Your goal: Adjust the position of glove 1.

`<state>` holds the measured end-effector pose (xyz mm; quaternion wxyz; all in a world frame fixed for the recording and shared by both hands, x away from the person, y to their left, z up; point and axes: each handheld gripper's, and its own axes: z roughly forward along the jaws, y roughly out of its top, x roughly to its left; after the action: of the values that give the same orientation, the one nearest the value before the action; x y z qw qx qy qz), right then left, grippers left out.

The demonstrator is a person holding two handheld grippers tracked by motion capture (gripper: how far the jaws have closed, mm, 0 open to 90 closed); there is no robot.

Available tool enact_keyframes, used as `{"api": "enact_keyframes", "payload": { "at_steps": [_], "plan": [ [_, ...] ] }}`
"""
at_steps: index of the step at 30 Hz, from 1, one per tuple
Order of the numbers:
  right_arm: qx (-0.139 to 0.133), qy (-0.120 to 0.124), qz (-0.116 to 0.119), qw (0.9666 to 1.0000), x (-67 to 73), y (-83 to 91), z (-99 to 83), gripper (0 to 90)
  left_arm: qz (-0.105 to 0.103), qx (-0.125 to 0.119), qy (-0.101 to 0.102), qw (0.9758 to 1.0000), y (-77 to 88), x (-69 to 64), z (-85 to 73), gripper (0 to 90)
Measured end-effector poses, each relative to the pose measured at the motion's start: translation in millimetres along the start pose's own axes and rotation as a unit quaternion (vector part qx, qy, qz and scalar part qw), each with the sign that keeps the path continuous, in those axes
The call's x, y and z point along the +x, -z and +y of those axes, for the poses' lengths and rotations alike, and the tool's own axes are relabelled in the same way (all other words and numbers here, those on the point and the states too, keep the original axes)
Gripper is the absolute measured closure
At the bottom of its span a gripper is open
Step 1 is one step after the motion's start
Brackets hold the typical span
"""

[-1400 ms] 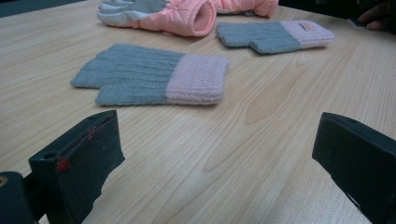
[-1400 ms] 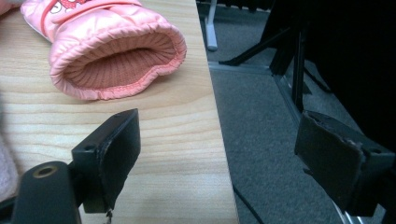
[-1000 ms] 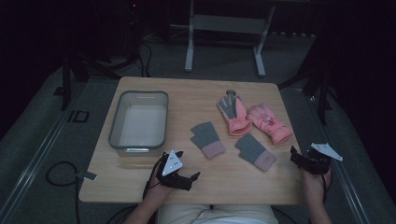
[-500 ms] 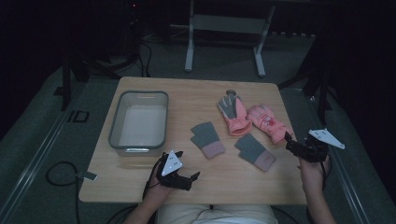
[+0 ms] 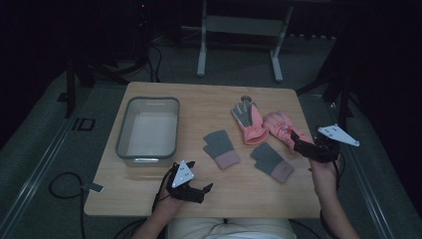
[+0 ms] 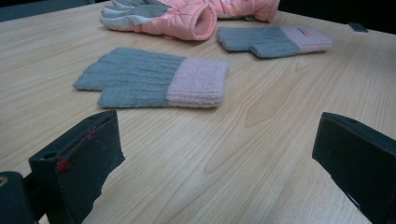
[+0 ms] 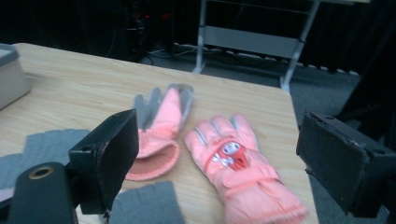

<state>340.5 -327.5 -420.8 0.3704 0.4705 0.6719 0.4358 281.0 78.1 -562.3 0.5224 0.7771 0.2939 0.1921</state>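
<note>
Grey bin (image 5: 148,130) near the table's (image 5: 199,104) left edge holds nothing visible; right gripper (image 5: 298,143), jaws released, hovers by the pink glove (image 5: 278,127) near the right edge; left gripper (image 5: 199,191), jaws released, rests at the near edge.

**Dim lab / recording room**

Data-collection setup, not a home. Lone wooden table (image 5: 209,99) on grey carpeted floor (image 5: 45,149), black surroundings all round. Metal stand frame (image 5: 239,30) behind the table, dark tripod-like legs (image 5: 74,84) at both sides, loose cables (image 5: 59,184) trailing over the floor. Person seated at the near edge.
</note>
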Motion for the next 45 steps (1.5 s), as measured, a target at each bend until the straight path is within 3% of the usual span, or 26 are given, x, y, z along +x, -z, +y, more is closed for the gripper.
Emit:
{"api": "enact_keyframes", "payload": {
  "at_steps": [13, 16, 20, 24, 28, 34, 37, 38, 39, 41, 43, 45],
  "plan": [
    [0.000, 0.034, 0.059, 0.9977, 33.1, -11.9, 11.8, 13.0, -0.001, 0.000, -0.001, 1.0000, -0.1, -0.1, 0.1, 1.1],
    [0.021, 0.039, 0.089, 0.9950, 44.5, -18.0, 13.1, 13.9, -0.002, 0.000, -0.002, 1.0000, -0.1, -0.3, 0.0, 1.0],
    [0.024, 0.051, 0.098, 0.9935, 59.2, -25.2, 10.8, 16.9, -0.002, -0.001, -0.001, 1.0000, 0.0, -0.2, 0.0, 1.0],
    [0.049, 0.035, 0.152, 0.9865, 68.5, -36.8, 7.8, 18.6, -0.004, 0.000, -0.002, 1.0000, 0.0, -0.2, 0.0, 1.1],
    [0.070, 0.048, 0.210, 0.9741, 85.6, -47.4, -0.1, 13.0, -0.004, -0.001, -0.001, 1.0000, 0.0, 0.1, 0.0, 1.1],
    [0.091, 0.047, 0.246, 0.9638, 106.5, -66.2, -15.0, 16.2, -0.003, -0.001, -0.001, 1.0000, 0.1, -0.3, -0.1, 1.1],
    [0.100, 0.050, 0.253, 0.9611, 110.8, -74.5, -19.9, 23.1, -0.004, -0.001, -0.001, 1.0000, 0.1, -0.3, -0.1, 1.1],
    [0.109, 0.053, 0.257, 0.9587, 114.0, -83.1, -24.6, 35.3, -0.004, -0.001, -0.001, 1.0000, 0.2, -0.3, -0.1, 1.1],
    [0.114, 0.052, 0.261, 0.9572, 114.8, -86.4, -25.9, 35.6, -0.004, -0.001, -0.001, 1.0000, 0.1, -0.3, -0.1, 1.1],
    [0.116, 0.053, 0.264, 0.9560, 117.3, -93.1, -29.0, 46.9, -0.004, -0.001, -0.001, 1.0000, 0.1, -0.2, -0.1, 1.1],
    [0.126, 0.052, 0.271, 0.9528, 120.4, -101.2, -31.3, 48.8, -0.005, -0.001, -0.001, 1.0000, 0.2, -0.2, -0.1, 1.1],
    [0.129, 0.062, 0.271, 0.9518, 124.6, -108.7, -34.1, 50.8, -0.006, 0.000, -0.001, 1.0000, 0.0, -0.2, 0.0, 1.1]
  ]
}}
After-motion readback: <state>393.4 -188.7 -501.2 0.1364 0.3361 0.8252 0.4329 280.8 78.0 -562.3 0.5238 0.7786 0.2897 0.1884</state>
